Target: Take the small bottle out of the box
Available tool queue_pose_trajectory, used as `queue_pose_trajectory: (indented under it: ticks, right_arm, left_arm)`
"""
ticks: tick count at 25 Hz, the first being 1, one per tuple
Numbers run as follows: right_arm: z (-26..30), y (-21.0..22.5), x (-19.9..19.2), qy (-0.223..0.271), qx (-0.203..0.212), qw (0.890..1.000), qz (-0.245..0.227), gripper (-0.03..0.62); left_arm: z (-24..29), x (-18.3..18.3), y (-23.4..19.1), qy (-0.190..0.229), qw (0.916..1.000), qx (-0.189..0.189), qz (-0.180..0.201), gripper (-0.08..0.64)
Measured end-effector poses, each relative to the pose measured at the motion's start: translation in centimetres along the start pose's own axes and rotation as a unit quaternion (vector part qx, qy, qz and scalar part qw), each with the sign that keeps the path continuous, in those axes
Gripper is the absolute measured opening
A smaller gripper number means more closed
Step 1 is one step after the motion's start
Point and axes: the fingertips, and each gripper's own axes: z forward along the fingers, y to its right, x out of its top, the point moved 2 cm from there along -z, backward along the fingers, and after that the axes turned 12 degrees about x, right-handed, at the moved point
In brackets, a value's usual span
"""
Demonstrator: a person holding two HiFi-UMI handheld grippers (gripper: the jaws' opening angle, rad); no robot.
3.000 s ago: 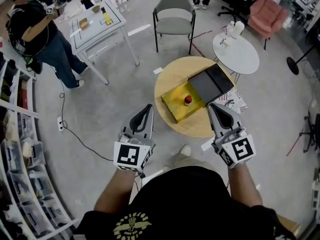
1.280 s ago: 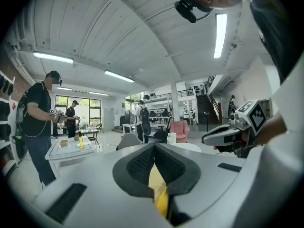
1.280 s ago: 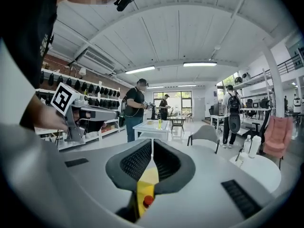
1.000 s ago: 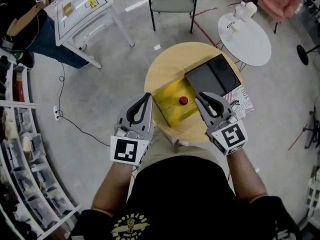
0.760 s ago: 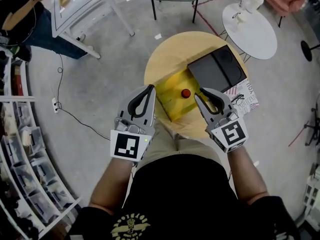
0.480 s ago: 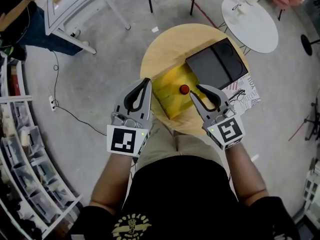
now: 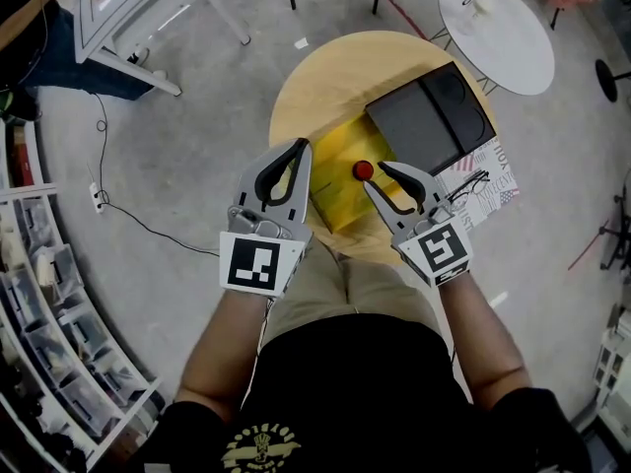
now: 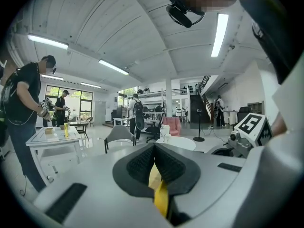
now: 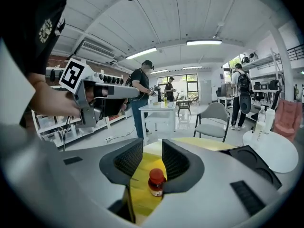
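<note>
Black T-shirt (image 7: 365, 392), gold print (image 7: 259, 448); khaki trousers (image 7: 340, 279); grey hand-held grippers (image 7: 301, 148) (image 7: 376, 173), black-white marker cubes (image 7: 260, 264) (image 7: 437, 252).

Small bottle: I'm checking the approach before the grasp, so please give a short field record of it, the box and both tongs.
bottle: small bottle, red cap, upright inside the yellow box
box: top open, on the round wooden table
right tongs: open, jaws have just been opening; bottle shows in the gap between them, not gripped
left tongs: shut, empty, at the box's left edge in the head view
task: bottle not yet taken out
</note>
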Motion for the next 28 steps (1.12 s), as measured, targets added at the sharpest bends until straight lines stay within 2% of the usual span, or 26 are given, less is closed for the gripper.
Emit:
queue_pose_trajectory:
  ticks: [5, 16, 28]
  right_arm:
    - [1.0, -0.2, -1.6, -0.033, -0.001, 0.999, 0.010, 0.155]
    - [2.8, 0.6, -5.0, -0.067, -0.006, 0.997, 0.026, 0.163]
    - [4.0, 1.4, -7.2, -0.096, -0.022, 0.995, 0.018, 0.143]
  left_arm:
    - [0.2, -0.6, 0.1, -0.003, 1.0000, -0.009, -0.001, 0.015]
    - [1.0, -1.6, 0.1, -0.015, 0.9996, -0.025, -0.001, 0.017]
    - [1.5, -2.2, 1.0, -0.028, 0.9988, -0.040, 0.004, 0.015]
